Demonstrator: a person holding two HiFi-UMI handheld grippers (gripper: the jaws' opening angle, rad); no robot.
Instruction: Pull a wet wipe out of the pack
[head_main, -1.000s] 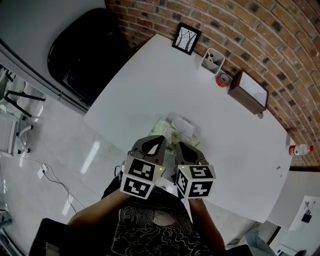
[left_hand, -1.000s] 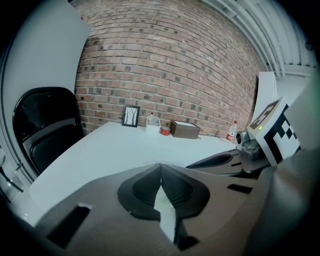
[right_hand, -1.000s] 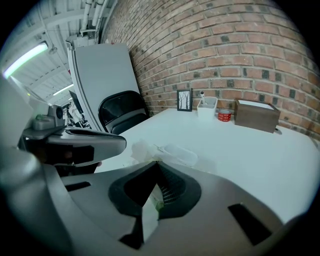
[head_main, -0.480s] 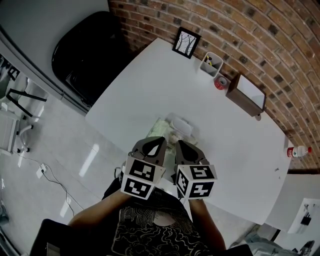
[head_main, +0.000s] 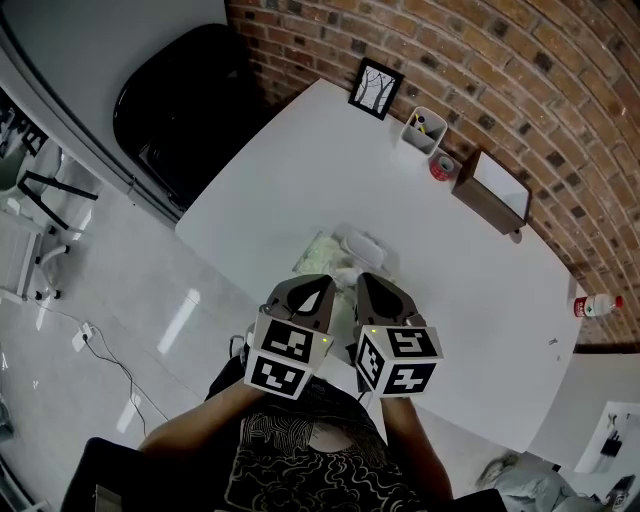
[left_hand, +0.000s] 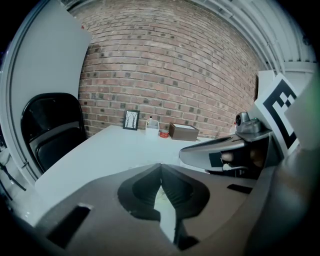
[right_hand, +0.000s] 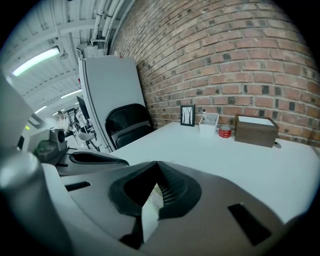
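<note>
1. We are counting two tongs, the left gripper and the right gripper. Each is holding its jaws together at the tips, clamping nothing.
2. We are seeing one wet wipe pack lying near the desk's near edge, just beyond both tips.
3. Along the far edge we are counting one picture frame, one white cup, one red roll and one wooden box.
4. The grippers are covering the pack's near end, so we are unable to tell whether a wipe is sticking out.
</note>
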